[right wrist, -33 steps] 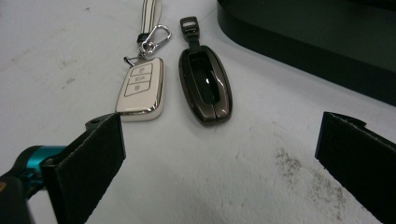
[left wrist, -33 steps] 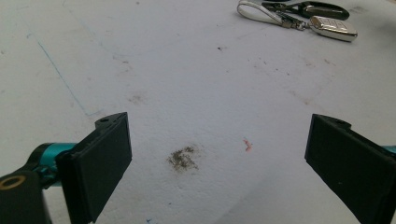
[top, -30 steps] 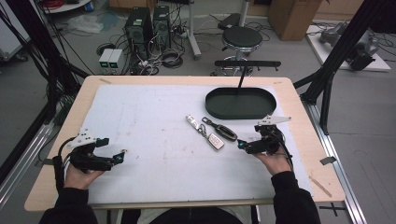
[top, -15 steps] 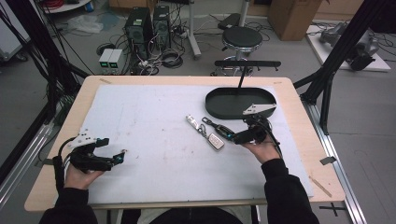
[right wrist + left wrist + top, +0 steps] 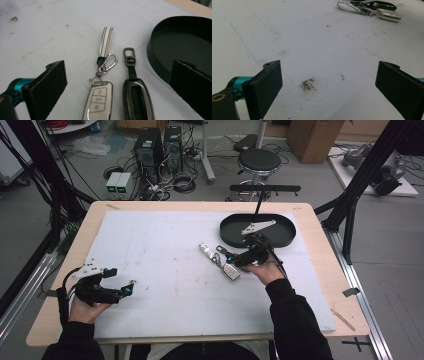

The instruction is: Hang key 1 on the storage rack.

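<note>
Two car keys lie side by side mid-table on the white mat. One is a white key fob (image 5: 98, 102) with a carabiner and a white strap (image 5: 106, 41). The other is a dark grey key fob (image 5: 136, 100) with a metal loop. From above, the white key fob (image 5: 231, 271) lies just left of my right gripper (image 5: 231, 259). My right gripper (image 5: 120, 85) is open, its jaws standing wide on either side of both fobs, just above them. My left gripper (image 5: 128, 286) rests at the near left, and my left gripper (image 5: 329, 85) is open over bare mat.
A black oval tray (image 5: 282, 240) sits behind the right gripper, and its wall (image 5: 155, 60) is close to the right jaw. The white mat (image 5: 160, 245) covers most of the wooden table. The keys (image 5: 384, 13) lie far ahead of the left gripper.
My right gripper has moved left and forward from the near right of the tray until it is over the two key fobs. The left gripper has stayed put.
</note>
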Demonstrator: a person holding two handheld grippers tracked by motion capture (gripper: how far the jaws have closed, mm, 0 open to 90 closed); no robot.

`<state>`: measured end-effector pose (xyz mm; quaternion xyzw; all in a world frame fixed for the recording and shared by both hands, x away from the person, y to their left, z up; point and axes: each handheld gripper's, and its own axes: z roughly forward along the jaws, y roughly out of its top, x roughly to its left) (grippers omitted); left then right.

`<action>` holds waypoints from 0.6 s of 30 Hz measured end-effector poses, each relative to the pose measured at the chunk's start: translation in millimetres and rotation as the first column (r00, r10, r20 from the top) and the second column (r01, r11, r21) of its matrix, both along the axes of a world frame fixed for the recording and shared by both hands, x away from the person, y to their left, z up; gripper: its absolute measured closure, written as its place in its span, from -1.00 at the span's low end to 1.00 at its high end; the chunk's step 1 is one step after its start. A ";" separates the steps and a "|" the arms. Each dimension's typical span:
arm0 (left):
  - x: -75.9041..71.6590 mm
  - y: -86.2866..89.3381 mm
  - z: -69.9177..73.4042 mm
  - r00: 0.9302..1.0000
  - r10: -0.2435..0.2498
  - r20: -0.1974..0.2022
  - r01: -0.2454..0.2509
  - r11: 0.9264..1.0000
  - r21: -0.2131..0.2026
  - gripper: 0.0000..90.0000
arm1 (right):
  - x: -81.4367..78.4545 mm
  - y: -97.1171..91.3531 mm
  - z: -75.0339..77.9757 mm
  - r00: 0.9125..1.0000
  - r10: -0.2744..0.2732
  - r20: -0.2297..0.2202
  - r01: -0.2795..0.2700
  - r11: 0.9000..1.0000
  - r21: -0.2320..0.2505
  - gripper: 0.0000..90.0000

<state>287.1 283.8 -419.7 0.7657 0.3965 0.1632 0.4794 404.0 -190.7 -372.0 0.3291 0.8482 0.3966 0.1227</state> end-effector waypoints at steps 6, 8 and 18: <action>0.2 0.6 -0.5 1.000 0.005 0.000 -0.005 1.000 -0.007 -0.83 | 10.5 16.4 2.6 1.000 0.019 -0.012 -0.019 1.000 -0.008 -0.98; 0.4 1.0 -0.6 1.000 0.006 0.001 -0.006 1.000 -0.005 -0.83 | 13.6 20.6 2.7 1.000 0.022 -0.013 -0.022 1.000 -0.007 -0.98; 0.3 1.1 -0.4 1.000 0.002 0.006 -0.002 1.000 -0.009 -0.83 | 26.1 41.7 -1.5 0.998 0.032 -0.049 -0.033 0.999 -0.017 -0.98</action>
